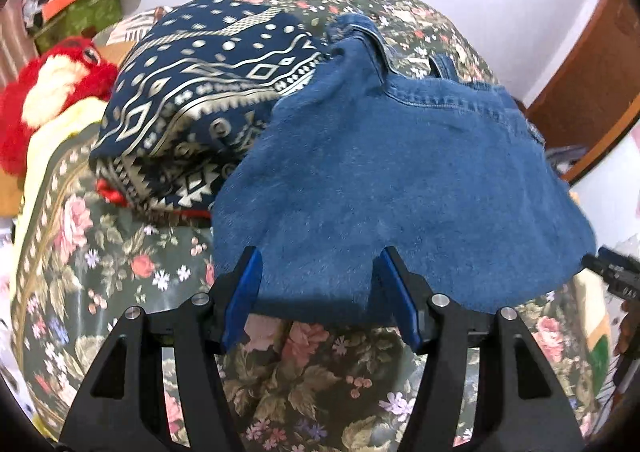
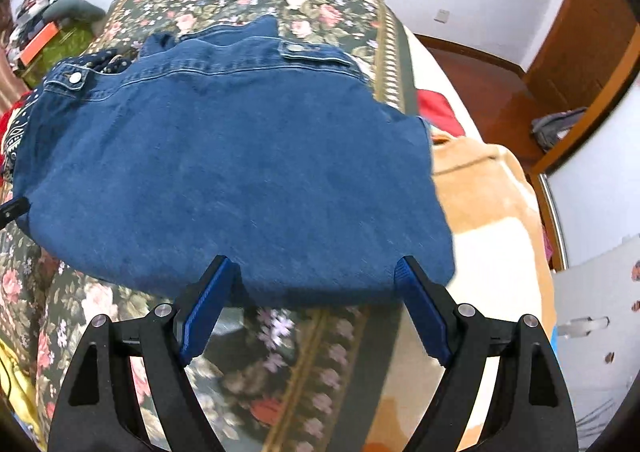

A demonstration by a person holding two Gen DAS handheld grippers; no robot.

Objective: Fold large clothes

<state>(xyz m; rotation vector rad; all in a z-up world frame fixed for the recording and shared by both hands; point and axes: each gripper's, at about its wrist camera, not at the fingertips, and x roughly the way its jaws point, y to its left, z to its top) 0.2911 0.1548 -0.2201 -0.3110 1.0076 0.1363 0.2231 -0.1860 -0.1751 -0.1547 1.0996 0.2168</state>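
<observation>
A blue denim jacket point(image 1: 400, 180) point(image 2: 224, 156) lies folded on the floral bedspread point(image 1: 120, 252) point(image 2: 312, 364), its buttoned cuffs and collar toward the far side. My left gripper point(image 1: 319, 254) hovers over the left part of the jacket's near edge. It is open, and its blue pads grip nothing. My right gripper point(image 2: 314, 261) stands open, wider, over the right part of that same edge, also gripping nothing. Each gripper shows as a dark tip at the side of the other's view, the right gripper point(image 1: 612, 272) and the left gripper point(image 2: 12, 208).
A navy patterned garment point(image 1: 200, 100) lies folded on the bed to the left of the jacket, touching it. A red and white plush toy point(image 1: 48, 92) sits further left. A tan and white blanket point(image 2: 488, 204) hangs off the bed's right side. A wooden door frame point(image 2: 580, 72) stands at the right.
</observation>
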